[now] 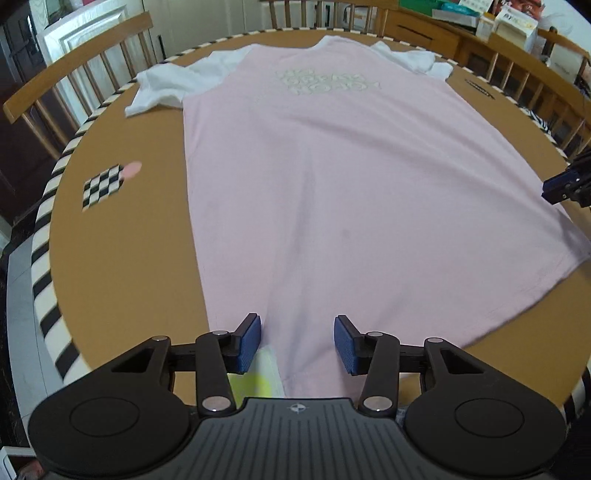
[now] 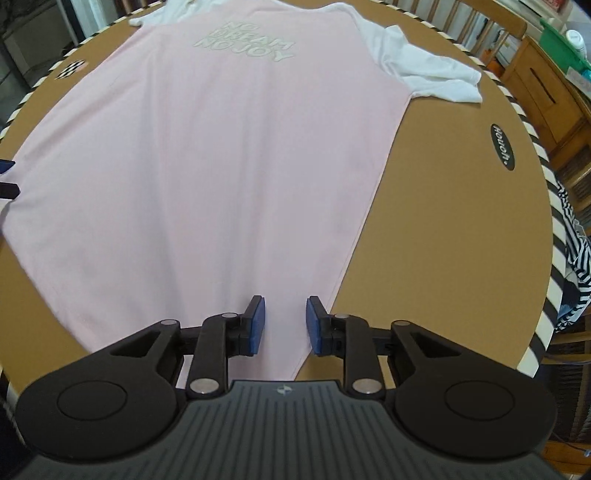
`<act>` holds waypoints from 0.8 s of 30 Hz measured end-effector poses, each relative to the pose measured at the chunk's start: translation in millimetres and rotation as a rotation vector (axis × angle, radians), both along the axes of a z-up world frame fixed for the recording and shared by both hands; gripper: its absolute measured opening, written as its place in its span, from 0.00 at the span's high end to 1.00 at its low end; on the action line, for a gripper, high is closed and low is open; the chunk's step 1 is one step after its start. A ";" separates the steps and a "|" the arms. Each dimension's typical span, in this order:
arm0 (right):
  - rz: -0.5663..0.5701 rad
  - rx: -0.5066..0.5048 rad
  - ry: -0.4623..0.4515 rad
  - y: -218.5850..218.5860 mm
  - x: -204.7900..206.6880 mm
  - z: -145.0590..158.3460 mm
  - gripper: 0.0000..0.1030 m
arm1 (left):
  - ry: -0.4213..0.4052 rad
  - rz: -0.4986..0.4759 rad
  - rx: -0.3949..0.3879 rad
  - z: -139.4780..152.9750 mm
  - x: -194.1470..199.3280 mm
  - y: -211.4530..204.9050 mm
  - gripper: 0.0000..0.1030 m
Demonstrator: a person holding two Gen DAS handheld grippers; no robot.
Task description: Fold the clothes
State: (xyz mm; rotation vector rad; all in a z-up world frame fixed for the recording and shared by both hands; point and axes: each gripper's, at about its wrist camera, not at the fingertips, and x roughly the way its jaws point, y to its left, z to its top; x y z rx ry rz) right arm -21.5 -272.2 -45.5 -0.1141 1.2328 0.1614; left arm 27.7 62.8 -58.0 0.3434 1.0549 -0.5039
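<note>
A pink T-shirt (image 1: 314, 177) with white sleeves (image 1: 173, 85) lies flat, back up, on the round brown table (image 1: 122, 258), its collar at the far side. Pale lettering (image 2: 245, 44) crosses its upper back. My left gripper (image 1: 297, 339) hangs open over the near left corner of the hem, with flat cloth showing between its blue pads (image 1: 249, 343). My right gripper (image 2: 285, 325) is open with a narrower gap over the near right hem corner, beside the side seam. Each gripper also shows at the edge of the other's view: the right gripper (image 1: 565, 184) and the left gripper (image 2: 5, 177).
Wooden chairs (image 1: 74, 77) ring the table, whose rim is black-and-white striped (image 1: 44, 258). A checkered marker (image 1: 103, 186) and a black oval label (image 2: 503, 147) lie on the bare tabletop. Striped fabric (image 2: 570, 258) hangs at the right. A cluttered sideboard (image 1: 480, 22) stands behind.
</note>
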 end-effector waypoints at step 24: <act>-0.624 0.156 -0.336 -155.7 233.0 -3.2 0.69 | -0.375 0.223 0.157 13.1 306.8 -20.9 0.38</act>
